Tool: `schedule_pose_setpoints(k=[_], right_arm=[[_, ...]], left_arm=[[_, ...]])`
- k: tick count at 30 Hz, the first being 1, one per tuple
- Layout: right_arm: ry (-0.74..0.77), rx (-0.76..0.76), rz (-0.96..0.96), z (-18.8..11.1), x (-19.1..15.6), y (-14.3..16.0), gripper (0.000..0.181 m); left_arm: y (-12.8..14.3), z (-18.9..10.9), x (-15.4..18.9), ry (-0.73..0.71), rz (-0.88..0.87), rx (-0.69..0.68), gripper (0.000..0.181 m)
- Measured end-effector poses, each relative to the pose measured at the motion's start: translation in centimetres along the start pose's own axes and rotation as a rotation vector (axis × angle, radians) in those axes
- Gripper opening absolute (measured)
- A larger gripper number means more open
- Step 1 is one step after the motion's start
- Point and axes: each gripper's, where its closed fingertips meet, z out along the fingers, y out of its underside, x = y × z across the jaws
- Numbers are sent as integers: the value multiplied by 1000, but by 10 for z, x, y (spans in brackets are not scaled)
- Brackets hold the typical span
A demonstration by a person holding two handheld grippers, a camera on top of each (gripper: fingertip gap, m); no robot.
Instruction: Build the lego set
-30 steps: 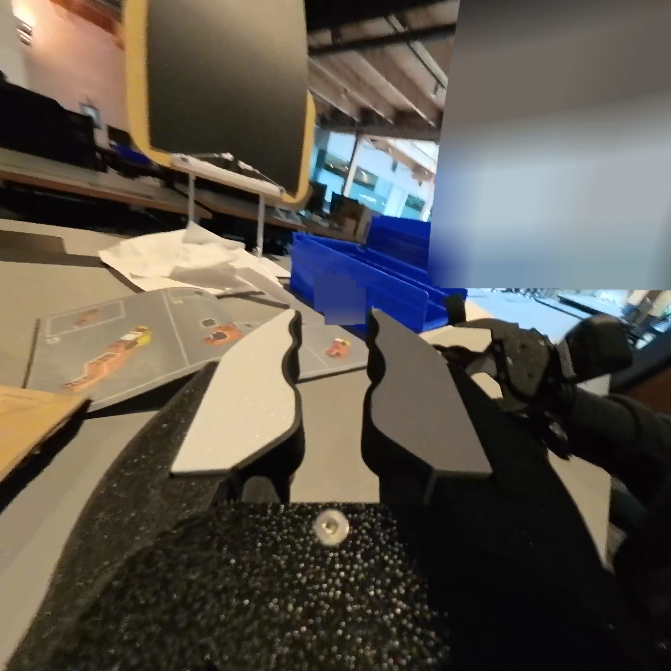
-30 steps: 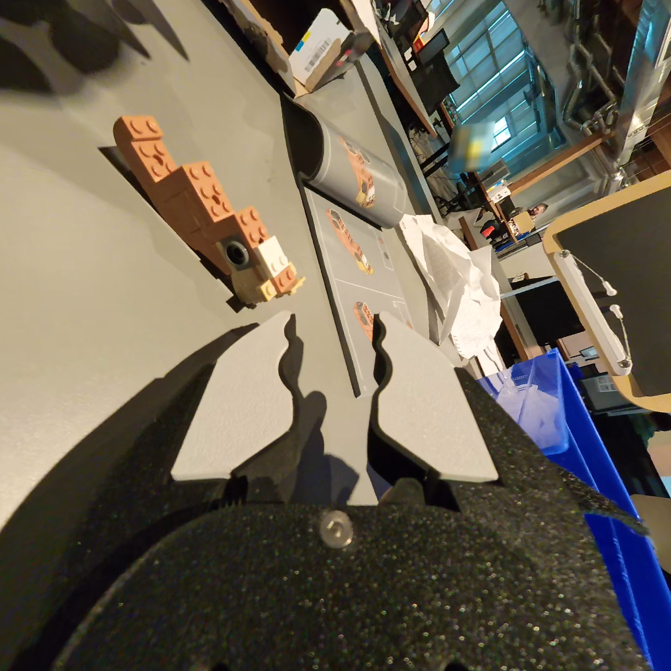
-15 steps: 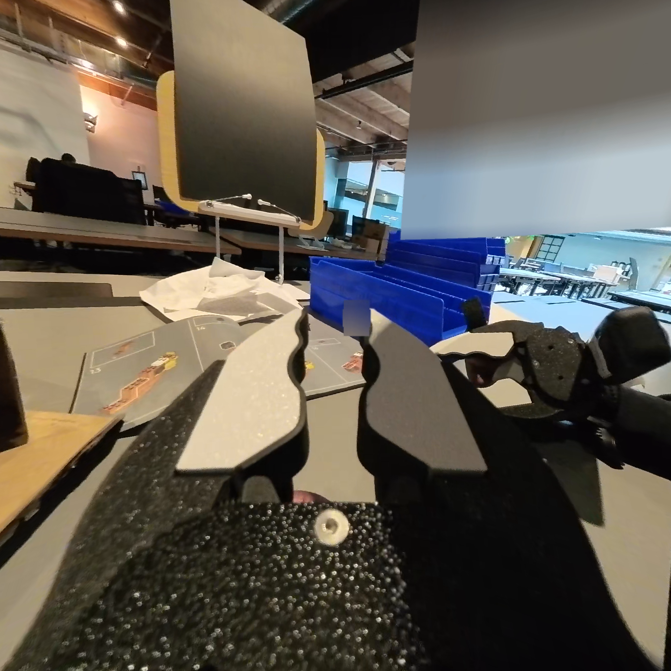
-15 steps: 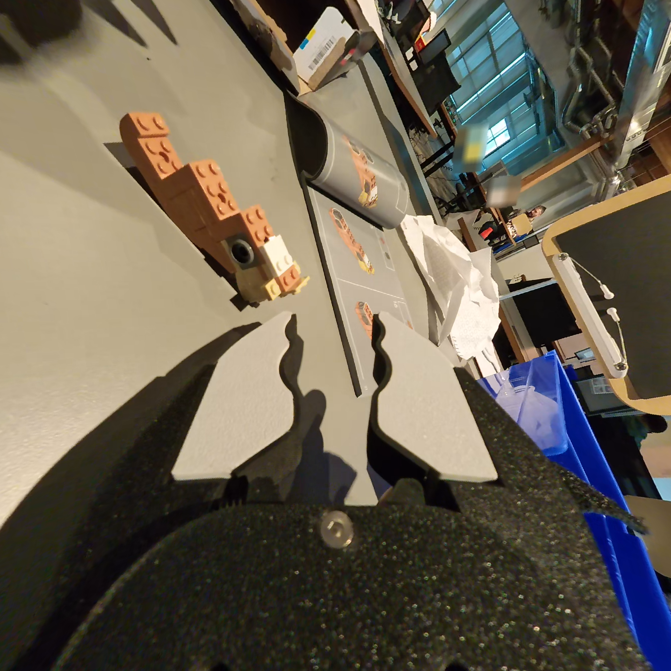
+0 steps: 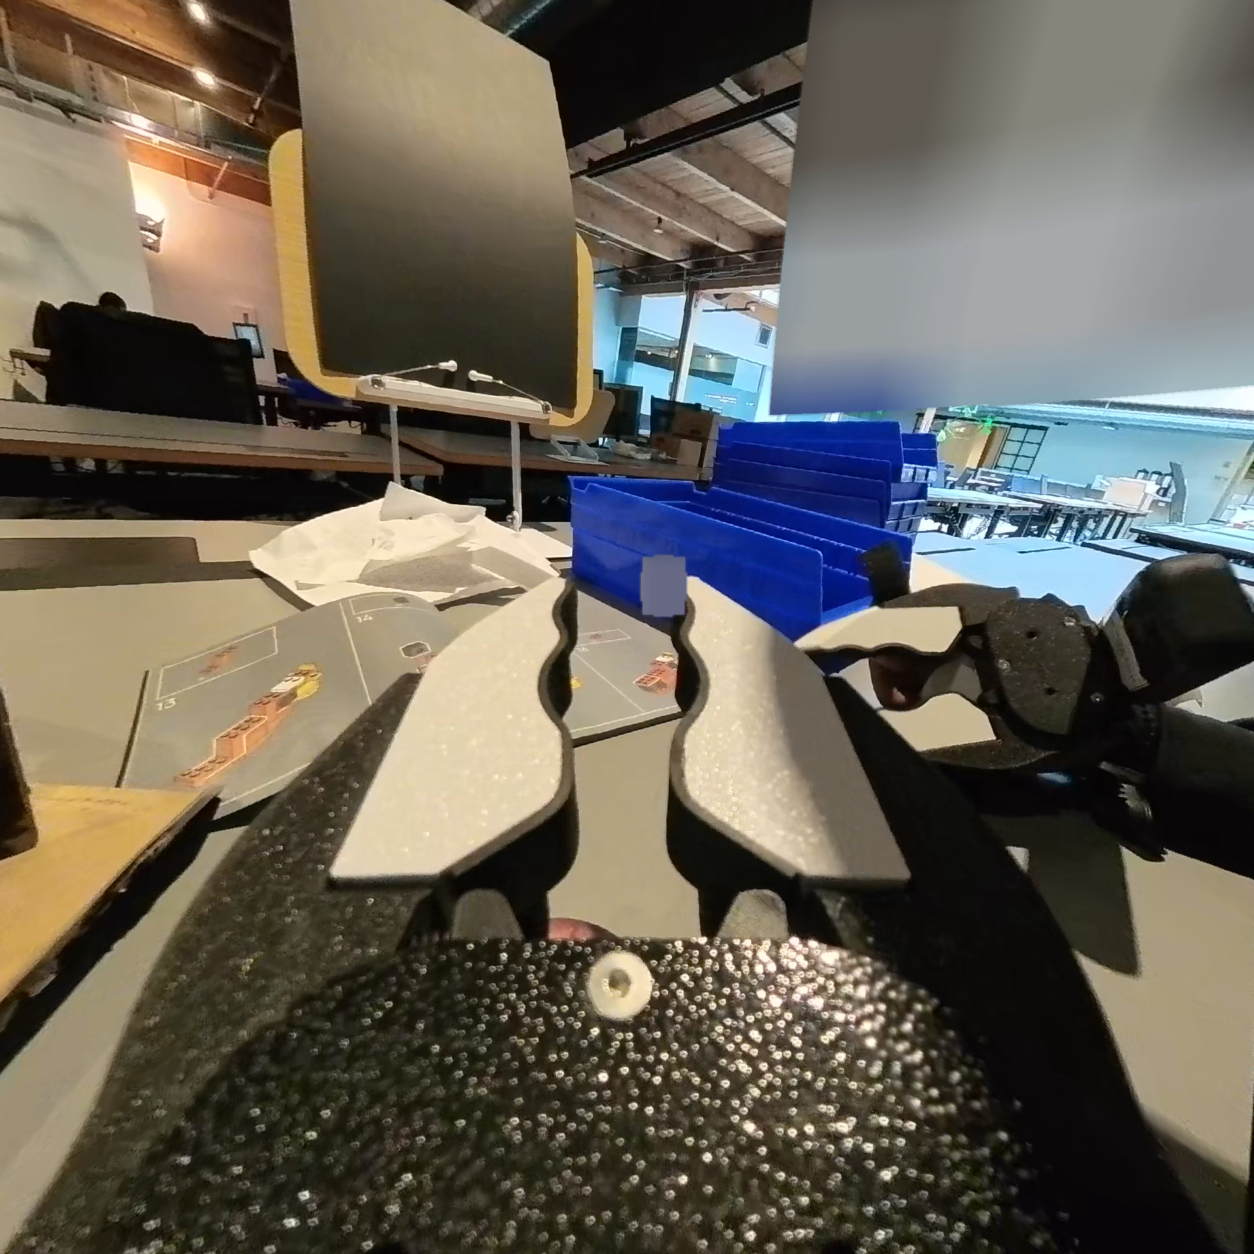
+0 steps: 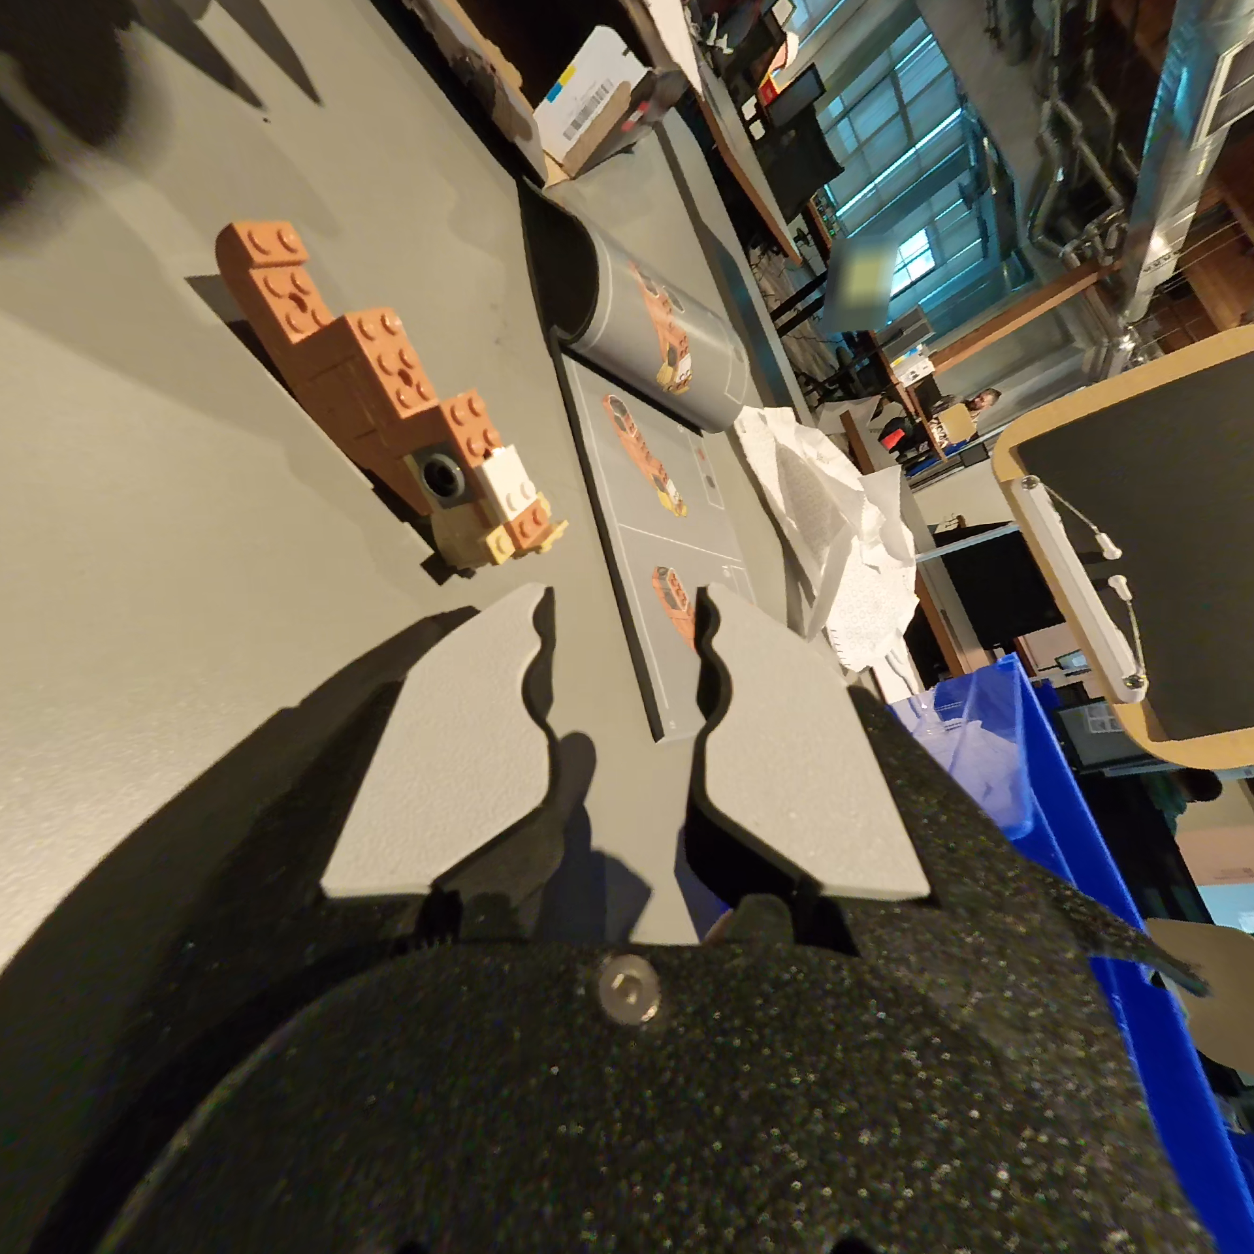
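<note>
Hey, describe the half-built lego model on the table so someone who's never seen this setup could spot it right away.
Start at the grey table and find the open instruction booklet lying flat on it. Just beside the booklet sits the lego model, a stepped brown brick build. It alone stands up in real studs, with a dark round piece, a white brick and tan bits at one end.

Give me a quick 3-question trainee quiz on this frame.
1. True or false: the right gripper is holding the lego model.
2. The instruction booklet lies: A) inside the blue bin B) flat on the table C) on the black board's stand.
3. Fill in: both grippers are ___.

Key: 1 false; 2 B; 3 open (left gripper too).
</note>
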Motion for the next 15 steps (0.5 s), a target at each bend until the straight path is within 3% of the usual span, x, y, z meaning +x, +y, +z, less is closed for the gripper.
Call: schedule_pose_setpoints(k=[15], right_arm=[[77,19,24,-11,16,-7,36]], left_arm=[[5,3,7,12,57,-33,24]])
